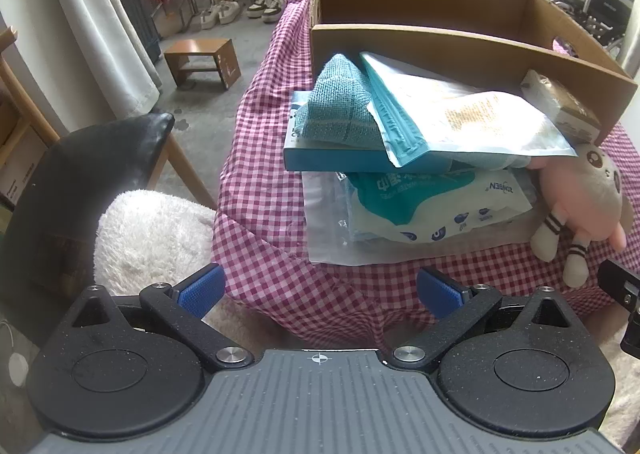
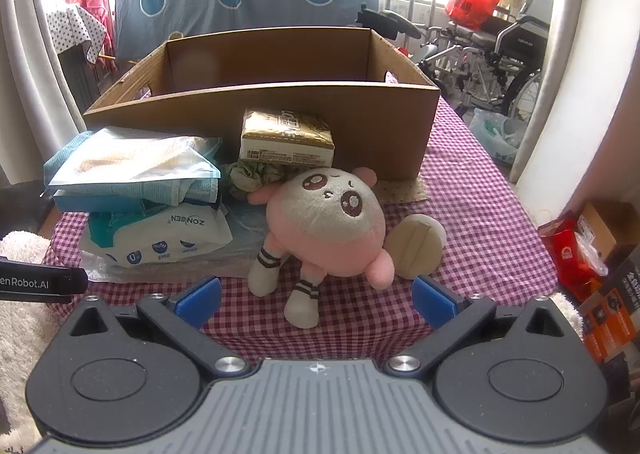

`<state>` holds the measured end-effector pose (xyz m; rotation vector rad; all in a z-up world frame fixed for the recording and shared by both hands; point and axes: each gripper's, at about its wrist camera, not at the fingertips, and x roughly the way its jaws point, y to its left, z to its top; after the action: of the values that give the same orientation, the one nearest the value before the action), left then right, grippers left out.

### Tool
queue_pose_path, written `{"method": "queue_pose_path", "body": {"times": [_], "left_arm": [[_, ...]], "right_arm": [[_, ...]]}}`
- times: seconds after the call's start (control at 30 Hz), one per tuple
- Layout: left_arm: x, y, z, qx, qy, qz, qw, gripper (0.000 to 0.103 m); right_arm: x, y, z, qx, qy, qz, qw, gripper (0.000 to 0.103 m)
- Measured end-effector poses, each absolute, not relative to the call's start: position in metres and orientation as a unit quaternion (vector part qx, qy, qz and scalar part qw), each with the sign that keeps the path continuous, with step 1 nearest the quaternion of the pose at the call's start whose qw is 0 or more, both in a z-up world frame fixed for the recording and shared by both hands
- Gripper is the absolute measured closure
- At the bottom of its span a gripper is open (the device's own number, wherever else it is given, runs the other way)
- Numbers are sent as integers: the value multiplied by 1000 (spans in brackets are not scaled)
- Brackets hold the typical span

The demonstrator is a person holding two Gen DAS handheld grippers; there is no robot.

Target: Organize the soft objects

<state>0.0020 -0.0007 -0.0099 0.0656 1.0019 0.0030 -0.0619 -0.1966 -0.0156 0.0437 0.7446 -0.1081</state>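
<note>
A table draped in a red-and-white checked cloth (image 2: pixel 472 189) fills the middle of both views, its near edge falling away in folds. At the back of it sits a long open brown cardboard box (image 2: pixel 280 109) with cut-out handle holes in its end walls; what shows of the inside is bare cardboard, though the near wall hides its floor.

In front of the box, on the left, soft packs lie heaped: a flat white-and-teal plastic pouch (image 1: pixel 460 113) on top, a folded teal knitted cloth (image 1: pixel 340 101) beside it, both resting on a flat teal box (image 1: pixel 332 157), and under that a white-and-teal pack of wet wipes (image 2: pixel 160 234) on clear plastic wrapping. What lies deeper in the heap is hard to make out.

To the right, a round pink-and-cream plush toy with striped legs (image 2: pixel 324 225) lies on its back, feet towards us. It partly covers a crumpled greenish cloth (image 2: pixel 252 173) and a beige round pad (image 2: pixel 416 250). A gold-and-white wrapped block (image 2: pixel 288 137) leans on the box wall behind it.

The left gripper (image 1: pixel 320 290) hovers off the table's near edge, blue pads spread wide, nothing between them. The right gripper (image 2: pixel 316 298) hangs just short of the plush toy's feet, jaws equally wide and empty.
</note>
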Motion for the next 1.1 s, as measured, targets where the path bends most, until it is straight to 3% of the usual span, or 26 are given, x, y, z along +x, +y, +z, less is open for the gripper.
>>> {"method": "queue_pose_path", "body": {"times": [1.1], "left_arm": [[4,-1,-10,35,487,7,872,1]], "right_arm": [[-57,-193,-18,16,379,-46,924,0]]}}
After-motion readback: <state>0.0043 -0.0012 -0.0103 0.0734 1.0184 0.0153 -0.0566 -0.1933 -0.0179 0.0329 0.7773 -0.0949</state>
